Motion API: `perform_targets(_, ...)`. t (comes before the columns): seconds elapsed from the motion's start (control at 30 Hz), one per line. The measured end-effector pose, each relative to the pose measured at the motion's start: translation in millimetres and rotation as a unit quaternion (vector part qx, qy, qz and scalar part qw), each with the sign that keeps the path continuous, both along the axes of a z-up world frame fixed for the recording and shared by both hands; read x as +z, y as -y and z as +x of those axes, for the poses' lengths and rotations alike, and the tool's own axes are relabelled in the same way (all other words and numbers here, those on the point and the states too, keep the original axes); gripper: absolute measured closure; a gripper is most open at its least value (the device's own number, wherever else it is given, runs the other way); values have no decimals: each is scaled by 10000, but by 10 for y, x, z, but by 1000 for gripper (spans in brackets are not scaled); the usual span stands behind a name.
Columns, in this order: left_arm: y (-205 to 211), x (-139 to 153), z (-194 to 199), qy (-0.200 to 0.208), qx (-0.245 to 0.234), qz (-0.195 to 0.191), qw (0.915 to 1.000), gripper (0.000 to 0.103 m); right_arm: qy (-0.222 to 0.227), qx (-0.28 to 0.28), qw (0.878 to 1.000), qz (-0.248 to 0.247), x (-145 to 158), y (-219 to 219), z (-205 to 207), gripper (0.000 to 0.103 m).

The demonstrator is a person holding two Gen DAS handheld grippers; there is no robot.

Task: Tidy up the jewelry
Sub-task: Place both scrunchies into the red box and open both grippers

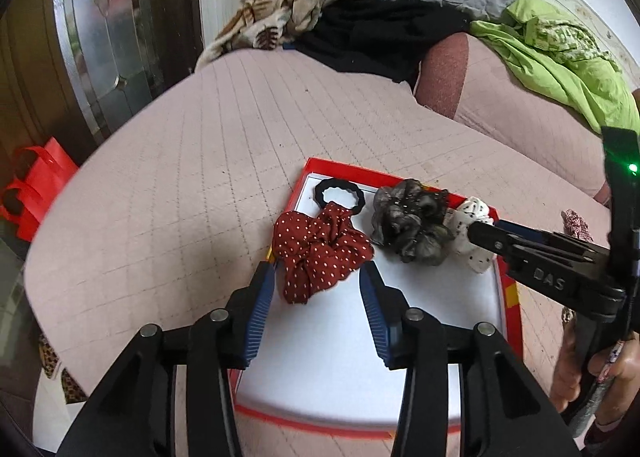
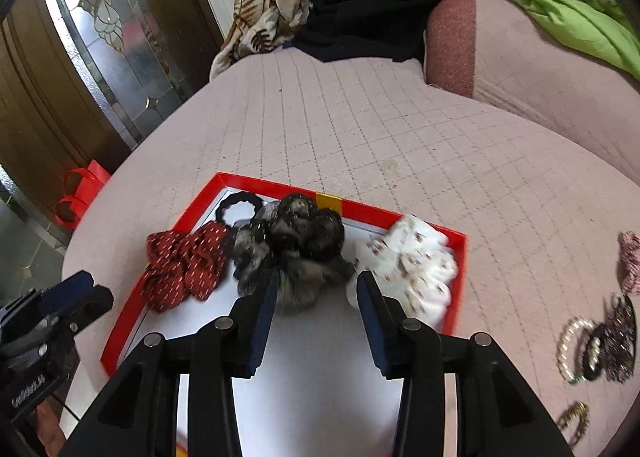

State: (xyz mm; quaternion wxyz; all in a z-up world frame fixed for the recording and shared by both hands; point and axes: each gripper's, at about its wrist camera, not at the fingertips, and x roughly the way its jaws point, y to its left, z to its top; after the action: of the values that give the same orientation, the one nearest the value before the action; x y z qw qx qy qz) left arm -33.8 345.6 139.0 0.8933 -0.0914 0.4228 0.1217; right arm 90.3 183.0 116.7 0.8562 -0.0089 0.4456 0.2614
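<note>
A red-rimmed tray (image 1: 511, 297) with a white floor lies on the pink quilted bed. In it lie a black hair ring (image 1: 339, 197), a dark red dotted scrunchie (image 1: 318, 253), a grey-black scrunchie (image 1: 412, 227) and a white dotted scrunchie (image 1: 474, 237). My left gripper (image 1: 318, 277) is open, its fingers on either side of the red scrunchie's near end. My right gripper (image 2: 316, 285) is open over the tray (image 2: 120, 321), its fingers around the near edge of the grey-black scrunchie (image 2: 296, 257), with the white scrunchie (image 2: 416, 269) just right. The red scrunchie (image 2: 184, 265) and black ring (image 2: 238, 209) lie left.
Loose bracelets and hair ties (image 2: 596, 341) and a pink patterned scrunchie (image 2: 632, 261) lie on the bed right of the tray. Piled clothes and a green cloth (image 1: 560, 53) lie at the far end. A red bag (image 1: 36, 185) stands on the floor at left.
</note>
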Motion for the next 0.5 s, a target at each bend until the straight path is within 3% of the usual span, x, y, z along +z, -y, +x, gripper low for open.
perform_targets(0.23, 360, 181, -213, 94, -94, 79, 9999, 55, 29, -106, 9999, -15, 100, 521, -436, 53)
perform_targets(0.5, 957, 192, -366, 38, -423, -24, 9991, 55, 19, -424, 9988, -253, 24, 1240, -902, 53)
